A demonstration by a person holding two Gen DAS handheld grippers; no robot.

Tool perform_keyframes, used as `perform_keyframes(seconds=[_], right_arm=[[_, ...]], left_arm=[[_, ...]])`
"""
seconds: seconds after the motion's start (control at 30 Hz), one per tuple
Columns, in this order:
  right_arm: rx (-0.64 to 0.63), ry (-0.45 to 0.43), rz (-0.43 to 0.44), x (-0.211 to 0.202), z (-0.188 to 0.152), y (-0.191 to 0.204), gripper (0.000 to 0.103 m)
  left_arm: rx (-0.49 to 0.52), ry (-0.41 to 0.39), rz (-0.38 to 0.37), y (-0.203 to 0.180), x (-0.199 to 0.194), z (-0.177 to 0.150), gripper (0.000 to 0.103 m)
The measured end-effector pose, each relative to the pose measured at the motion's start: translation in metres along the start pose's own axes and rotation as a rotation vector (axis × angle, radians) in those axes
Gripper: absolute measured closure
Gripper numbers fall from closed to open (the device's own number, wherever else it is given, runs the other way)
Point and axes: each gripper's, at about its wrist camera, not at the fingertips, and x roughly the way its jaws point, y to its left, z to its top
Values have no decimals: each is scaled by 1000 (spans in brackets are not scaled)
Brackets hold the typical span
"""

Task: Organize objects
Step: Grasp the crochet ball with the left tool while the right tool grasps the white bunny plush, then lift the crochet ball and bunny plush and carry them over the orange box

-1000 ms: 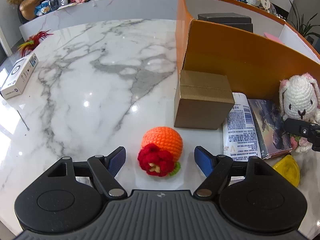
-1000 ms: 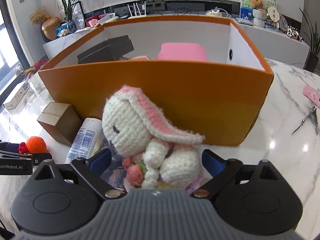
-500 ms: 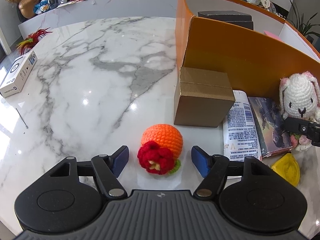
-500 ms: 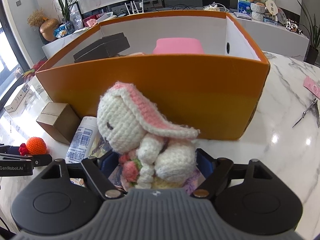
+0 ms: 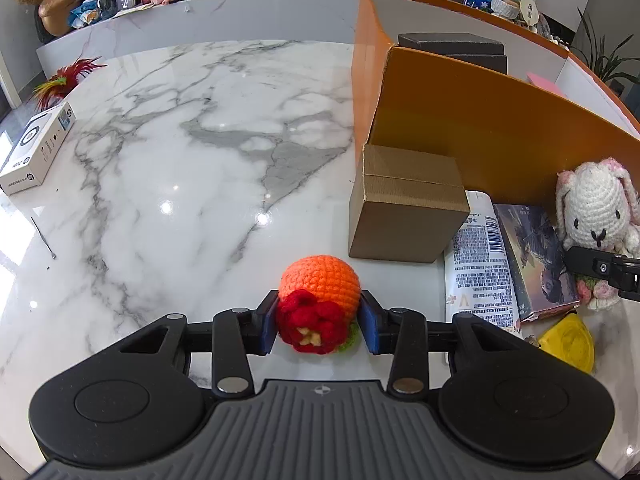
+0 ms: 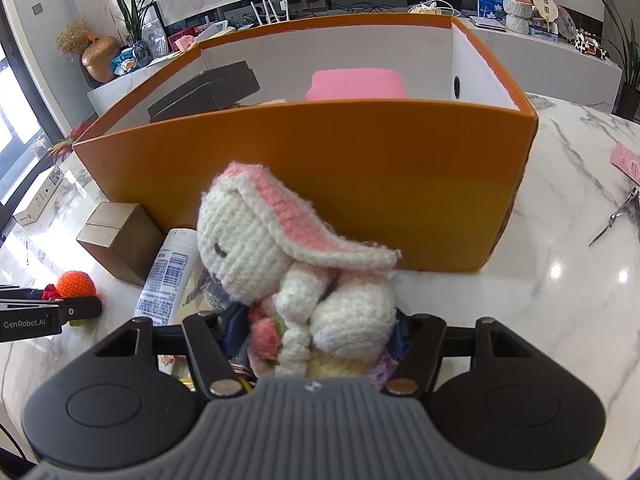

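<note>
Left gripper (image 5: 319, 326) had just been closing and its blue pads (image 5: 269, 325) were pressed against both sides of the crochet orange (image 5: 319, 298), which sat on the marble table (image 5: 180, 160) just ahead of the cardboard carton (image 5: 404, 204). The grip looked meant for lifting it into the orange bin (image 5: 500, 128), where a dark box (image 5: 452, 42) already lay. The gripper pointed steeply down at the tabletop. Between the two toys lay a white tube (image 5: 480, 264) and a booklet (image 5: 536, 256), not yet sorted. Right gripper (image 6: 316, 340) had also just been closing, fingers snug around the lower body of the crochet bunny (image 6: 280, 256), which stood in front of the bin's near wall; it was tilted downward too, probably for the same lift.
</note>
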Motion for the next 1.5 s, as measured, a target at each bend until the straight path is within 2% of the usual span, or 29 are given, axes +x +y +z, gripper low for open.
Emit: perform_keyframes(seconds=[0.3, 0.73, 1.5], right_arm=[[16, -6, 5, -8, -1, -5, 40], [11, -14, 19, -24, -5, -9, 41], [-74, -108, 43, -88, -9, 7, 41]], left_arm=[[-22, -2, -13, 2, -2, 2, 57], [8, -34, -31, -4, -21, 0, 57], [99, -161, -101, -56, -77, 1, 57]])
